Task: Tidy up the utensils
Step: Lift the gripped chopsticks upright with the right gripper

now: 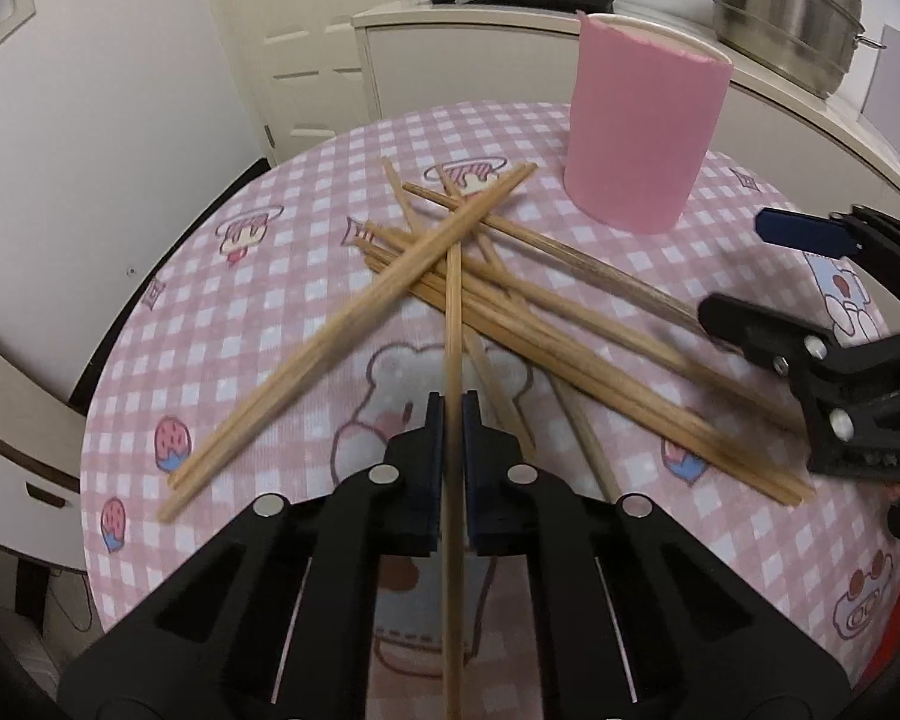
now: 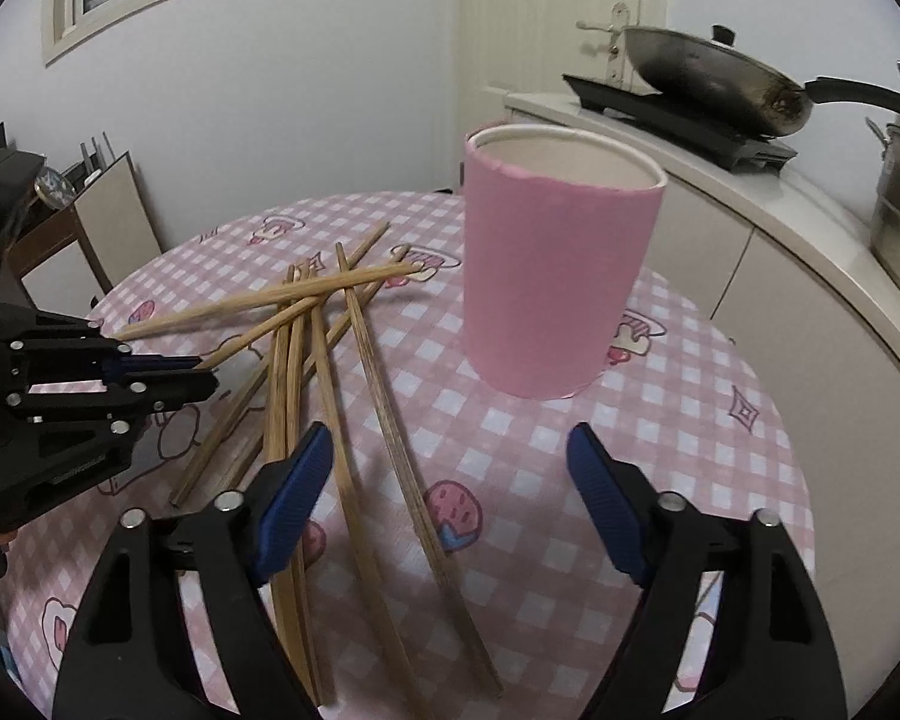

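Observation:
Several wooden chopsticks lie crossed in a loose pile on the pink checked tablecloth. My left gripper is shut on one chopstick, which runs straight between its pads and out over the pile. A tall pink cup stands upright behind the pile, its mouth showing nothing inside. My right gripper hovers low over the near ends of the chopsticks, jaws wide apart. A darker chopstick lies in the gap, touched by neither pad. The left gripper shows at the left edge of the right wrist view.
A white counter runs behind and to the right of the round table. On it sit a wok on a black hob and a steel pot. A chair back stands at the table's far left. The table edge curves close by.

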{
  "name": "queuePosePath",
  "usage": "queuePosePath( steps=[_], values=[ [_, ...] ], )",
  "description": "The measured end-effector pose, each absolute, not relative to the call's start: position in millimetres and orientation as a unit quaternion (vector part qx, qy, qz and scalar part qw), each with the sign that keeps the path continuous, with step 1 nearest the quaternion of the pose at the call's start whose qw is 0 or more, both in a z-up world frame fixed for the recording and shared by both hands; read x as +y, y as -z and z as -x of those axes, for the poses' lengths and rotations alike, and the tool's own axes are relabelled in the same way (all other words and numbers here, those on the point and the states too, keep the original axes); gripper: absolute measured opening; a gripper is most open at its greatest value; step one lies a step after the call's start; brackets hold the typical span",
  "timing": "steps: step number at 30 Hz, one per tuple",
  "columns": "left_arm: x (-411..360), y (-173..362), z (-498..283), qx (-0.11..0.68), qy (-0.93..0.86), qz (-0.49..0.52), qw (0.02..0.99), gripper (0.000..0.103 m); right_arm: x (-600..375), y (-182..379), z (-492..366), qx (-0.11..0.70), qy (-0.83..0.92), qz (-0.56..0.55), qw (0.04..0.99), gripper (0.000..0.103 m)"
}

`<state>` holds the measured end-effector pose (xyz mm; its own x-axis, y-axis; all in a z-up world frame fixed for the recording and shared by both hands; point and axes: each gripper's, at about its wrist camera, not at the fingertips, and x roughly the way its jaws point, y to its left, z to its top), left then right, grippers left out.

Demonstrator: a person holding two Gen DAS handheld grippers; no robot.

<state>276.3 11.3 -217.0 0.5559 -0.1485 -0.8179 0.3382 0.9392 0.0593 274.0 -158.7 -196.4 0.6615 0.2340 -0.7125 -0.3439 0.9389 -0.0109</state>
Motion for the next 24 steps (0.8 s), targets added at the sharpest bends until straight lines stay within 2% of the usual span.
queuePosePath(
  steps=[6,10,12,16,21,24],
  values=[
    [27,221,-256,0.457,0.149,-0.086,0.873,0.006,-158,203,-285,0.397,-0.164,0.077,0.900,0.056],
    [36,224,-245,0.461,0.147,-0.080,0.871,0.006,-152,210,-288,0.411,-0.182,0.084,0.889,0.050],
    [39,224,-238,0.463,0.147,-0.082,0.870,0.006,-148,215,-288,0.421,-0.188,0.092,0.882,0.040],
    [48,224,-226,0.465,0.153,-0.075,0.869,0.006,-149,221,-288,0.431,-0.192,0.098,0.876,0.032],
    [53,224,-210,0.467,0.155,-0.075,0.867,0.006,-157,218,-285,0.440,-0.187,0.101,0.873,0.016],
    [56,224,-200,0.468,0.162,-0.073,0.866,0.006,-163,217,-278,0.445,-0.188,0.103,0.869,0.015]
  ],
)
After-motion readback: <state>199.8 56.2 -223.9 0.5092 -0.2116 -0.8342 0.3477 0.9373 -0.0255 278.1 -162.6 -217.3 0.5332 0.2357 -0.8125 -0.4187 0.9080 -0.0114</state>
